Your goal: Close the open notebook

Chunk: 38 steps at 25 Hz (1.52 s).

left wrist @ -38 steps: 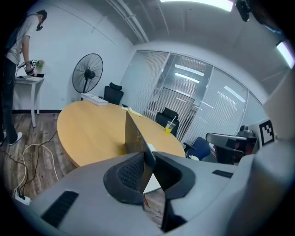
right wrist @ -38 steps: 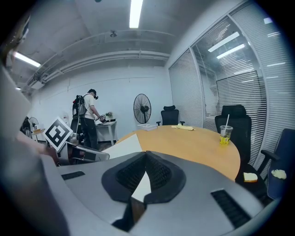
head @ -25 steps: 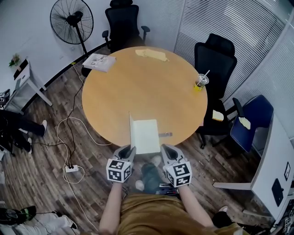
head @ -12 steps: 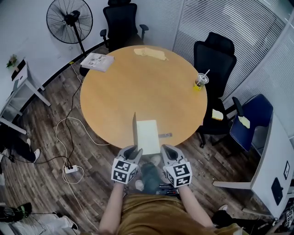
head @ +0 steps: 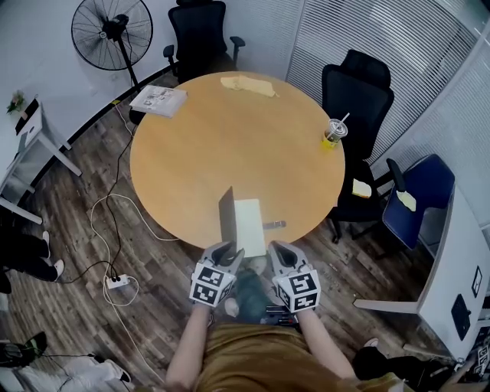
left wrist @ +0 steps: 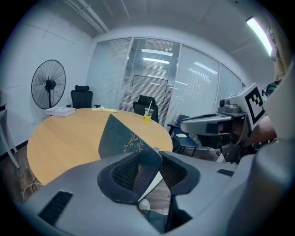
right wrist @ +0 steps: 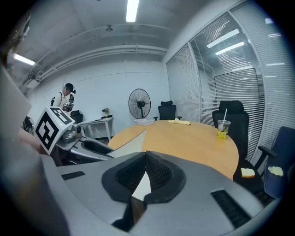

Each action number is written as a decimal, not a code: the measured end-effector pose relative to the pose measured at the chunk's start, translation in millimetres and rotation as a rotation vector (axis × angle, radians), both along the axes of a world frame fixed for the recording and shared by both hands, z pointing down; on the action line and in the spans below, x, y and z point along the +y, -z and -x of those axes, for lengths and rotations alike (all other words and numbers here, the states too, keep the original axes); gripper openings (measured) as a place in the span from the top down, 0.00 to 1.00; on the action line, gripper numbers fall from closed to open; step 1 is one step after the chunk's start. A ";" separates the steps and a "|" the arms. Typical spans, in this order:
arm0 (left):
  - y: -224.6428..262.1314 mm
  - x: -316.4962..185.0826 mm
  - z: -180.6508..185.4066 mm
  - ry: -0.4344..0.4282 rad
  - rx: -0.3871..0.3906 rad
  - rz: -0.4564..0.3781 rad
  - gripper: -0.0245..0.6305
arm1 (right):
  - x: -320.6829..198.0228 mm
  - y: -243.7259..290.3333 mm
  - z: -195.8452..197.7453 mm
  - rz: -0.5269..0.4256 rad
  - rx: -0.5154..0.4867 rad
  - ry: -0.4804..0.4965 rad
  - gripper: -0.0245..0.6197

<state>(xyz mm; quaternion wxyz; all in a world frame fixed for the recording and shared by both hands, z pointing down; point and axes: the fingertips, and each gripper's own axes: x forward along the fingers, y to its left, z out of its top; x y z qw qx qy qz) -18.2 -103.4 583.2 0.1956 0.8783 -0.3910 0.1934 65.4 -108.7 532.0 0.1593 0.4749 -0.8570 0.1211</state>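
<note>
A white-paged notebook [head: 249, 227] lies half closed at the near edge of the round wooden tabletop [head: 230, 145], its dark, gold-patterned cover [head: 227, 214] standing steeply.

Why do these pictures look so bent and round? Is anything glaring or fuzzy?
Head view: the wide lens bows the blinds; light is even, the table sharp. Left gripper view: fisheye circle with black corners, a ceiling lamp glares, the notebook goes soft up close. Right gripper view: same round frame, a lamp strip flares overhead.
</note>
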 end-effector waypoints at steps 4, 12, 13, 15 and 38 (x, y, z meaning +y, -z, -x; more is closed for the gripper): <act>-1.9 -0.6 -8.0 -0.020 -0.001 0.006 0.72 | -1.6 -1.0 -2.8 0.004 -0.006 -0.004 0.95; -11.5 -8.5 -22.0 -0.064 -0.050 0.002 0.70 | -11.7 -4.8 -13.3 0.014 -0.004 -0.025 0.95; -12.7 -10.1 -22.7 -0.068 -0.055 0.002 0.70 | -12.7 -5.4 -15.0 0.018 -0.004 -0.028 0.95; -15.5 -11.7 -25.3 -0.079 -0.064 0.002 0.70 | -14.2 -7.0 -19.3 0.026 -0.005 -0.037 0.95; -64.2 -8.2 -72.0 -0.252 -0.205 0.078 0.64 | -44.1 -33.2 -53.6 0.129 -0.046 -0.100 0.95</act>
